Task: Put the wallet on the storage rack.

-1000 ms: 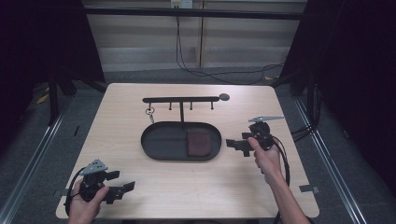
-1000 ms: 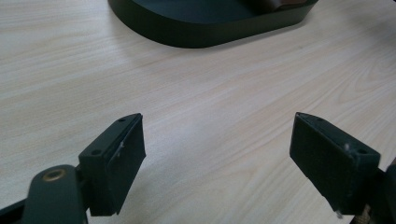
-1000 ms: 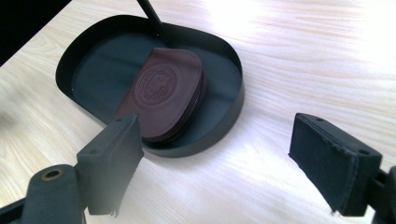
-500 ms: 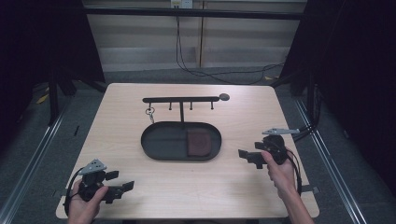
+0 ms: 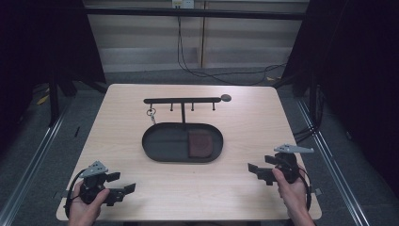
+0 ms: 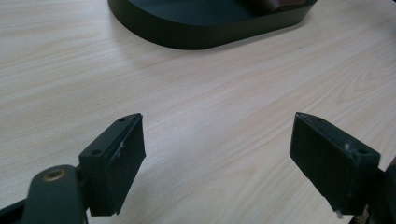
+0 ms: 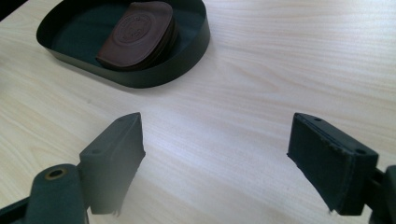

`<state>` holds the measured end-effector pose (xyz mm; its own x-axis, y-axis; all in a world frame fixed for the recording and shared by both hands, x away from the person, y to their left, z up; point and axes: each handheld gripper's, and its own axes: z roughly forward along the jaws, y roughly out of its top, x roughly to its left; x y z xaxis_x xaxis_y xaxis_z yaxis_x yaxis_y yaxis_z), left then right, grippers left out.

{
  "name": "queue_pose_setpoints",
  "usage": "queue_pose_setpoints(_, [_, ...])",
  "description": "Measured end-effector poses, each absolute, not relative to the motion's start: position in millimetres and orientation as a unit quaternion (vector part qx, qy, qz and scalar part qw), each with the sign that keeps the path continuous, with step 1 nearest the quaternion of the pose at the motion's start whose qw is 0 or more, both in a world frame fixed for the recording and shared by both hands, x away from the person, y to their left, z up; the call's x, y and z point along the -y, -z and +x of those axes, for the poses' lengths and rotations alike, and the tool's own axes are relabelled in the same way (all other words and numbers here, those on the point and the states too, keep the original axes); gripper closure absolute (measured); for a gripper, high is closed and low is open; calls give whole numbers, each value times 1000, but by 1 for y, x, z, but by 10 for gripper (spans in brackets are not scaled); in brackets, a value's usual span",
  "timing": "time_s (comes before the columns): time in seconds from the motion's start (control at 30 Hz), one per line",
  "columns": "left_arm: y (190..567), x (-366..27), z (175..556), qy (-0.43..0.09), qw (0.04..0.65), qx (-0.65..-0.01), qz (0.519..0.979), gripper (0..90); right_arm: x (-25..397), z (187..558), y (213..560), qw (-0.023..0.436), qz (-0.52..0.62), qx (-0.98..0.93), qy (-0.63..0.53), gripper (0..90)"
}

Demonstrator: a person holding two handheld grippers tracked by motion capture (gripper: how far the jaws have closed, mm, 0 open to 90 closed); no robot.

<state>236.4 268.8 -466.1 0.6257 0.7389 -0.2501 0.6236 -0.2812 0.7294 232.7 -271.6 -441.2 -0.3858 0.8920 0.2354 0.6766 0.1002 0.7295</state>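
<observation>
Table (image 5: 141,108) first — I'm holding both grippers low near its front edge, well apart from the oval tray (image 5: 155,149).

Brown leather pouch (image 7: 137,32) is lying in the tray's right end.

Right gripper (image 7: 215,163) and left gripper (image 6: 217,163) — jaws gaping wide, gripping nothing.

Risk: coming in flat, I'm likely catching the tray wall and shoving the tray; the pouch's smooth flap may slip.

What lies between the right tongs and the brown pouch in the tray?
In the right gripper view, bare table and the near wall of the tray separate the open right tongs from the brown pouch.
</observation>
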Motion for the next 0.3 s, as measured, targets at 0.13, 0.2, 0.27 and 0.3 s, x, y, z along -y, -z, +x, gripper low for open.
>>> queue_pose_setpoints(0.13, [466, -268, 236, -67, 422, -426, 797, 181, 276, 226, 453, 142, 546, -725, -394, 180])
queue_pose_setpoints(0.2, [465, -269, 236, -66, 423, -425, 798, 181, 278, 225, 460, 146, 552, -724, -387, 180])
queue_pose_setpoints(0.27, [465, -269, 236, -67, 426, -425, 796, 181, 279, 226, 466, 144, 553, -727, -380, 179])
queue_pose_setpoints(0.3, [465, -269, 236, -65, 428, -426, 794, 181, 279, 226, 468, 149, 554, -731, -370, 179])
